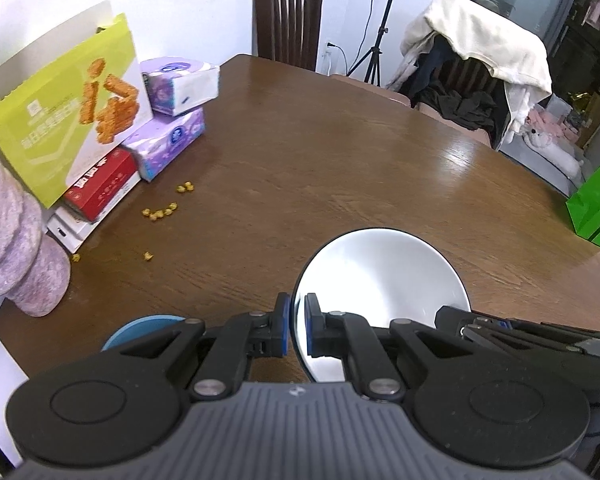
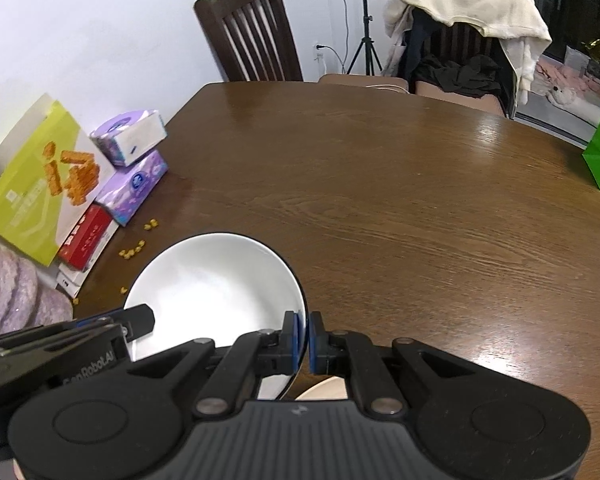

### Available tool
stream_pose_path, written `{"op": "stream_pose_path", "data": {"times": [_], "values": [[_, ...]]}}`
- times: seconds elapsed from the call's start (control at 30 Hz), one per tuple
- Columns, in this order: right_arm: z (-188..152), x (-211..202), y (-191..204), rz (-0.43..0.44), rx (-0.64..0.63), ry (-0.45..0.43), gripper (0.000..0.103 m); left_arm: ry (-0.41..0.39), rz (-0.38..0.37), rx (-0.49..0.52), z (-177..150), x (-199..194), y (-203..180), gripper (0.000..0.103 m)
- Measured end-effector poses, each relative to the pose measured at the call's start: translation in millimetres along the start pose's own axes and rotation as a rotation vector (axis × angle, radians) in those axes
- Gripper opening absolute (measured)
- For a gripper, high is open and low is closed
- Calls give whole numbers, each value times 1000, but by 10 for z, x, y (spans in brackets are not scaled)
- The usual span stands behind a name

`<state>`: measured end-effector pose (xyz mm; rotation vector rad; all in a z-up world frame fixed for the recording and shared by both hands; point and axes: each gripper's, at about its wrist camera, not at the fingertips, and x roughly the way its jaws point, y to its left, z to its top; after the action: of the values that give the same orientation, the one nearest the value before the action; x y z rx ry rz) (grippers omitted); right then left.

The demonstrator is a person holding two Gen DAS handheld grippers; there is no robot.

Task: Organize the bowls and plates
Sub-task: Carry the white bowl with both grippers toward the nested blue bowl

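Note:
A white plate hangs over the near part of the brown table, held between both grippers. My left gripper is shut on its left rim; in the right wrist view the same white plate has my right gripper shut on its right rim. The right gripper's tip shows at the plate's far side in the left wrist view, and the left gripper's tip in the right wrist view. A blue dish peeks out below the left gripper. A cream dish lies under the right gripper.
Snack boxes and tissue packs are stacked at the table's left, with yellow crumbs scattered beside them. A purple vase stands at the near left corner. A green bag is on the right; chairs stand behind.

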<state>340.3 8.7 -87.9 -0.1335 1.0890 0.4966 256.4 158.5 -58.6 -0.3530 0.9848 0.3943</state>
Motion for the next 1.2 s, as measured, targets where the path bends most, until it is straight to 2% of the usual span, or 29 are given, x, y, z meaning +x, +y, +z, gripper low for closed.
{"op": "stream_pose_path", "data": {"times": [1.2], "values": [[-373,243,884,37,-78,54,5,27,50,-53,-321,-25,940,8]]}}
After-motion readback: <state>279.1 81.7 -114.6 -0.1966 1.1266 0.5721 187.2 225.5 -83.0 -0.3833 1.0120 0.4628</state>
